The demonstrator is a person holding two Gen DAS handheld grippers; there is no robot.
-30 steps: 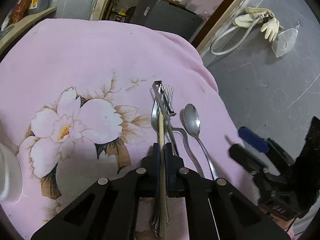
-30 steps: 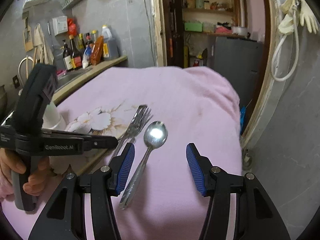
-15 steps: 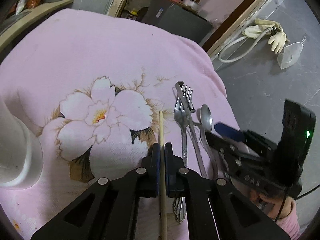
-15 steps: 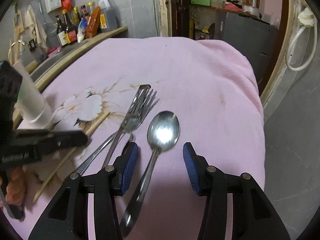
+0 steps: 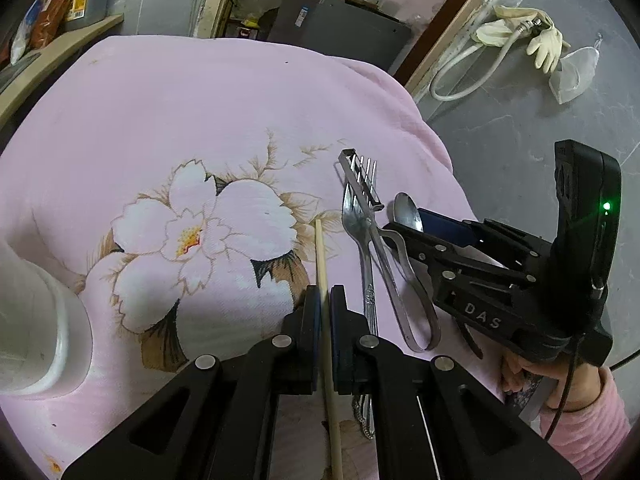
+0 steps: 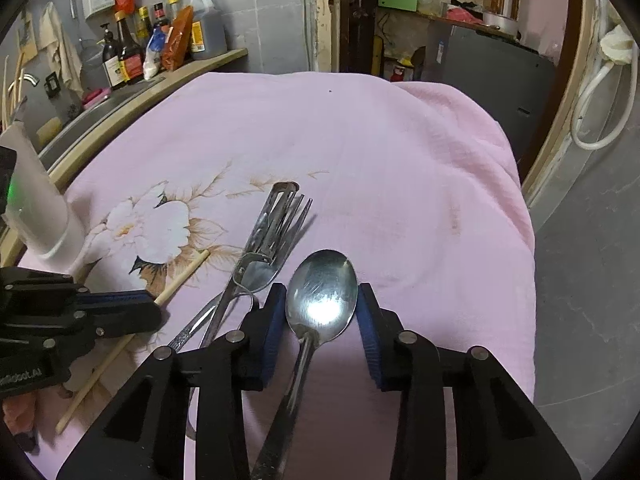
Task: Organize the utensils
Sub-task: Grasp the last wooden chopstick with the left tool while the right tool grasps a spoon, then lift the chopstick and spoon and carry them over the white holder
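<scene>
Right gripper (image 6: 322, 320) is closing around the spoon (image 6: 322, 296) bowl between its pads; left gripper (image 5: 325, 312) clamps a chopstick (image 5: 321, 256); next, lift the spoon clear

Right gripper (image 6: 322, 316) moved in over the spoon (image 6: 322, 292), jaws closing, now flanking the bowl, pads close to its edges; contact unclear. Left gripper (image 5: 325, 308) carried the chopstick (image 5: 321, 256) off the fork (image 5: 360, 216), now left of the fork, toward the flower print (image 5: 208, 236).
</scene>
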